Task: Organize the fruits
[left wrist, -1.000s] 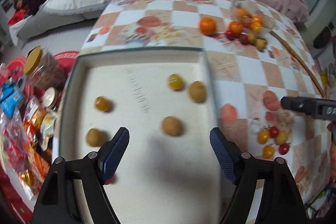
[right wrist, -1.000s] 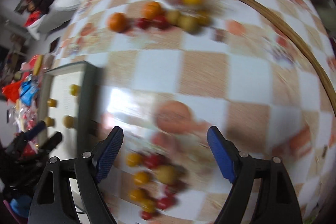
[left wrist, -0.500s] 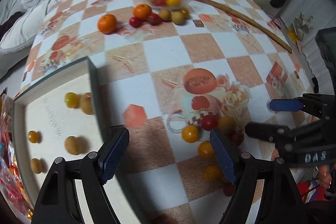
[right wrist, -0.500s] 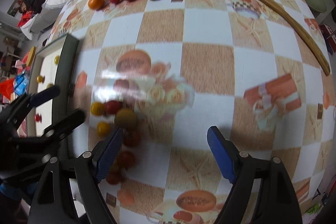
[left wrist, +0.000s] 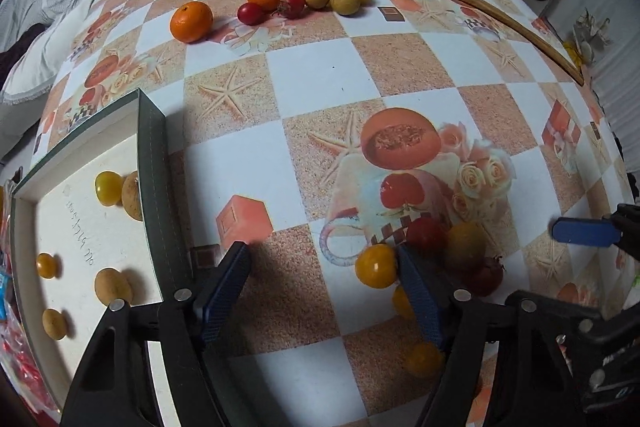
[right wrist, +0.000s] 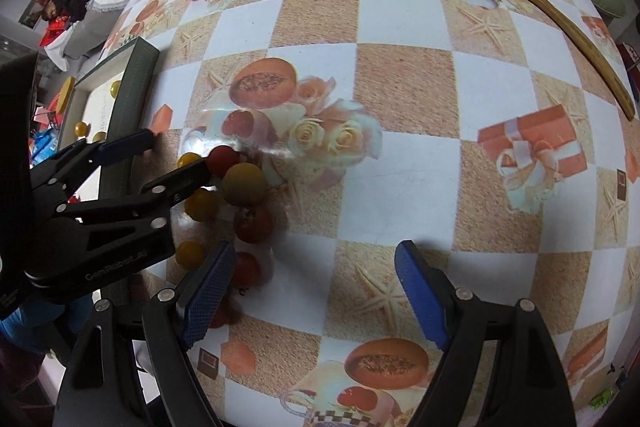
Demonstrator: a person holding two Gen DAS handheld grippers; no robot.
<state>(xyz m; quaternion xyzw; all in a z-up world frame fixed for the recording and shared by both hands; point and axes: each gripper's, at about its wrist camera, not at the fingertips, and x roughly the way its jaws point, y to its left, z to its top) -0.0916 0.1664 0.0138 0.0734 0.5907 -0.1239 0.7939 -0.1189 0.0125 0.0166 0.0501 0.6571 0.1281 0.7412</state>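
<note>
Blue-padded, your left gripper (left wrist: 324, 287) is closing over bare tablecloth (left wrist: 320, 75), gripping nothing; your right gripper (right wrist: 316, 291) is gaping empty. Only your right camera is showing the round yellow tomato (right wrist: 189, 159) between the left's fingers.

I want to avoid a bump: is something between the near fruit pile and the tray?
Only the tray's own raised dark wall; the tablecloth from the pile to it is bare.
</note>
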